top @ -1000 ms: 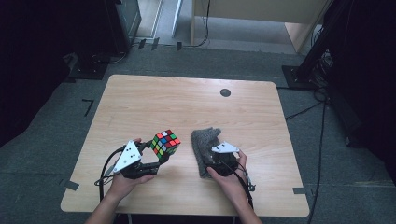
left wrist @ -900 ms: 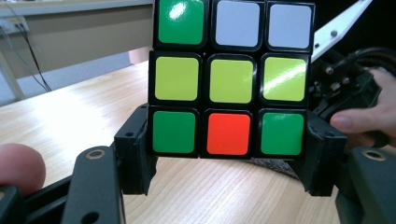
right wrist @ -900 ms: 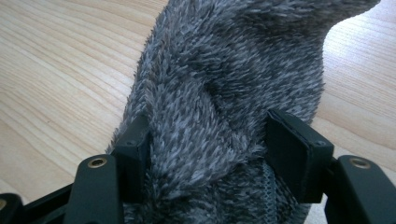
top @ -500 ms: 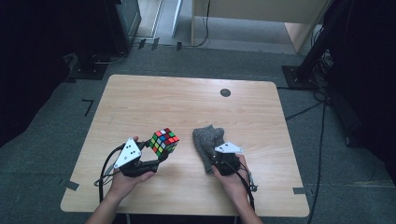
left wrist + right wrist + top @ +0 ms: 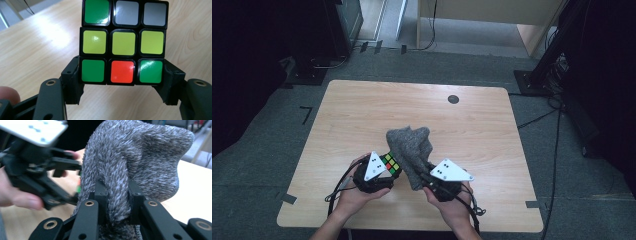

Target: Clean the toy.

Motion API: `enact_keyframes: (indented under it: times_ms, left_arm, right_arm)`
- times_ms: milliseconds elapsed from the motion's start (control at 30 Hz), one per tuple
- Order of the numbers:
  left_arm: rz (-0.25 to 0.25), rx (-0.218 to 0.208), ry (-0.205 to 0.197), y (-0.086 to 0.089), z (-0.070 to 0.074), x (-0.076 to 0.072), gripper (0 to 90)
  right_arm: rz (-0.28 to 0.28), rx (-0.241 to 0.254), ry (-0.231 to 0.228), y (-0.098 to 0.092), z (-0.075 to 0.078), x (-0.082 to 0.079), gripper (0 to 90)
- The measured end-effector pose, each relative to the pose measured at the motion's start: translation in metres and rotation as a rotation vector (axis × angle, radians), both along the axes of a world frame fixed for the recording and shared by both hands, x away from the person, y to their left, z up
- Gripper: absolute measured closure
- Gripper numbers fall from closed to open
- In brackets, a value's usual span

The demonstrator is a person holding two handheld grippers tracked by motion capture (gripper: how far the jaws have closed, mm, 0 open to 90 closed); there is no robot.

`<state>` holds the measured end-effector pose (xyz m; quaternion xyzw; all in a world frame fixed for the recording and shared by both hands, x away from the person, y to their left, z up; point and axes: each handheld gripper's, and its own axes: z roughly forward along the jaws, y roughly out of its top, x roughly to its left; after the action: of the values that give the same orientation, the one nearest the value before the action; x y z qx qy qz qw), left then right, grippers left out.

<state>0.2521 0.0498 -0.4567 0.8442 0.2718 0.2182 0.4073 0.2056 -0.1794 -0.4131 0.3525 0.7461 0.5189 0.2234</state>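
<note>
Rubik's cube [image 5: 390, 163], clamped in the left hand-held gripper [image 5: 384, 170], sits just left of the grey cloth [image 5: 411, 145] pinched by the right hand-held gripper [image 5: 428, 176] above the worktop [image 5: 492, 150].

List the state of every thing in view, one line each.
Puzzle cube: scrambled, clamped at its bottom row, off the table.
Grey cloth: bunched, pinched, lifted beside the cube.
Left gripper: shut on the cube.
Right gripper: shut on a fold of the cloth.
Table: bare wood, with a dark round spot near the far edge.
</note>
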Motion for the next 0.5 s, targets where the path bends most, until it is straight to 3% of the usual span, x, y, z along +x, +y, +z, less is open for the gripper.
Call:
enact_keyframes:
  times_ms: [100, 300, 500]
  left_arm:
    - [-0.008, 0.048, -0.002, -0.011, 0.000, -0.006, 34.2]
    - [-0.041, 0.118, -0.062, -0.025, 0.000, -0.017, 34.3]
    - [-0.043, 0.107, -0.065, -0.020, 0.000, -0.015, 34.4]
  right_arm:
    - [0.042, -0.039, 0.001, 0.014, 0.000, -0.007, 75.6]
    - [0.081, -0.166, 0.042, 0.039, -0.010, -0.012, 75.3]
    - [0.035, -0.168, 0.028, 0.030, -0.007, -0.008, 75.3]
